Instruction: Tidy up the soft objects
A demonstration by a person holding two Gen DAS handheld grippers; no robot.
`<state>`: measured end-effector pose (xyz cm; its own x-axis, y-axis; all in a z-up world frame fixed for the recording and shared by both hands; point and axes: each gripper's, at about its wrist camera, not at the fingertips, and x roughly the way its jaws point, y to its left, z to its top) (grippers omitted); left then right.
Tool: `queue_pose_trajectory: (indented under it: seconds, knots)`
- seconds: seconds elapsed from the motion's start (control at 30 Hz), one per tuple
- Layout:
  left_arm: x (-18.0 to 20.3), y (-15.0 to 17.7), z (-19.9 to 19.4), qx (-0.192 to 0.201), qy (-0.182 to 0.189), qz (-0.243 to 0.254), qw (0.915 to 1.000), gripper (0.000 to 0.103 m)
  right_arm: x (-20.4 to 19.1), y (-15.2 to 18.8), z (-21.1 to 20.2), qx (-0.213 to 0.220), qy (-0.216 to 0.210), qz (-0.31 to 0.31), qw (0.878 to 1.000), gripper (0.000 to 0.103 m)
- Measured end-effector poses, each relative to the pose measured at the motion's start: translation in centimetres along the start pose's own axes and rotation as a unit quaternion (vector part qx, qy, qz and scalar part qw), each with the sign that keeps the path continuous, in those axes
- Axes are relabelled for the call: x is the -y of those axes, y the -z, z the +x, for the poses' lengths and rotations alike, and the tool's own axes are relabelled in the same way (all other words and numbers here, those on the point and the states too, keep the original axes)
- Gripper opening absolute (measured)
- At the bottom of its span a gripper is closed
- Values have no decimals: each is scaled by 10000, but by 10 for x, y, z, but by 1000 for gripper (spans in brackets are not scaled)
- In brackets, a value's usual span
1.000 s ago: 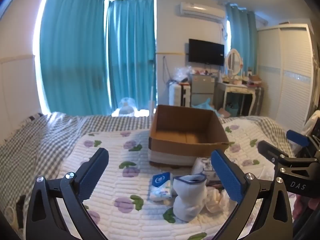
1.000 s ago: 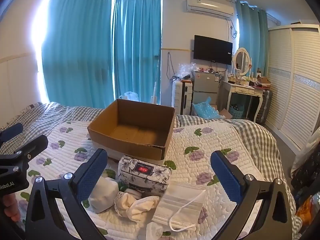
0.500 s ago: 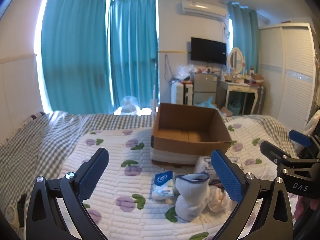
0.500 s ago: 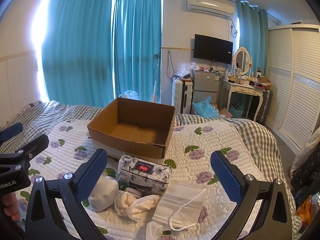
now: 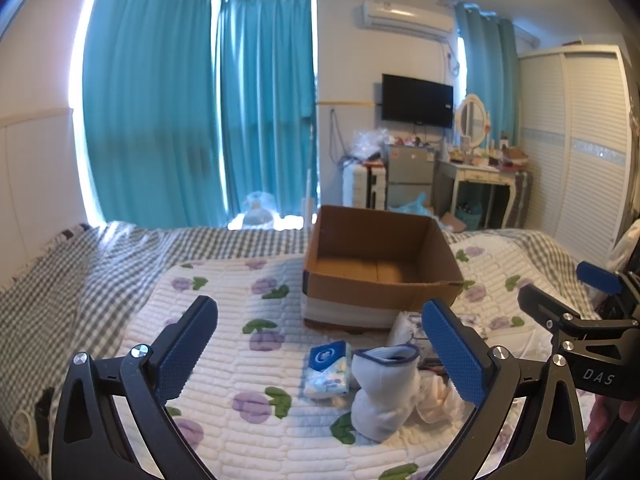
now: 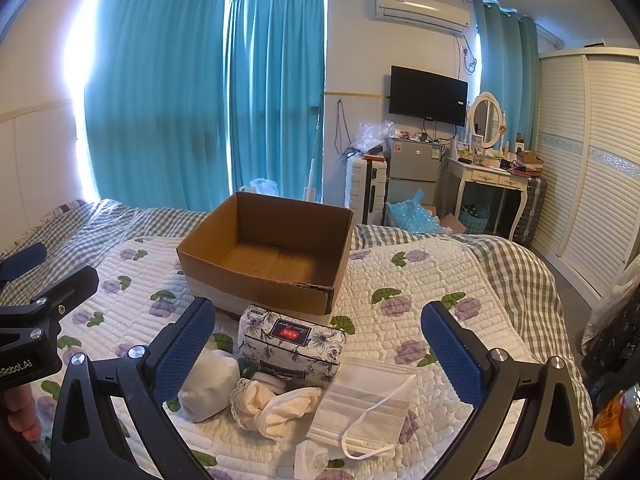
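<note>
A bedroom; soft items lie on a quilted bedspread (image 6: 420, 280) just near of an empty cardboard box (image 6: 264, 256). From the left: the left gripper (image 5: 320, 350), spread wide and holding nothing, faces a small blue tissue pack (image 5: 328, 368) and an upright white sock (image 5: 384, 392) slightly right of centre; the right gripper (image 6: 316, 346), equally agape and empty, frames a floral tissue pack (image 6: 292, 340), cream socks (image 6: 272, 404) and a face mask (image 6: 368, 408), lying nearer to it.

Daylight is admitted through the teal curtains (image 5: 160, 120), with glare blown out far left; edges are bent by fisheye.
</note>
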<state>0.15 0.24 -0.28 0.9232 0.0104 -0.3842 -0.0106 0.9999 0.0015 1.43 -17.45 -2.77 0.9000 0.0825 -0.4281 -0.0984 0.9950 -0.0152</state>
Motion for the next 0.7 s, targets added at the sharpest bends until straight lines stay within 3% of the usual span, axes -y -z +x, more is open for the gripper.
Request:
queue_pose_trajectory:
  seconds: [0.7]
  knots:
    - [-1,0,0,-6,2,0,10000,103,-1,0,0,-16,-7,-7,10000,103]
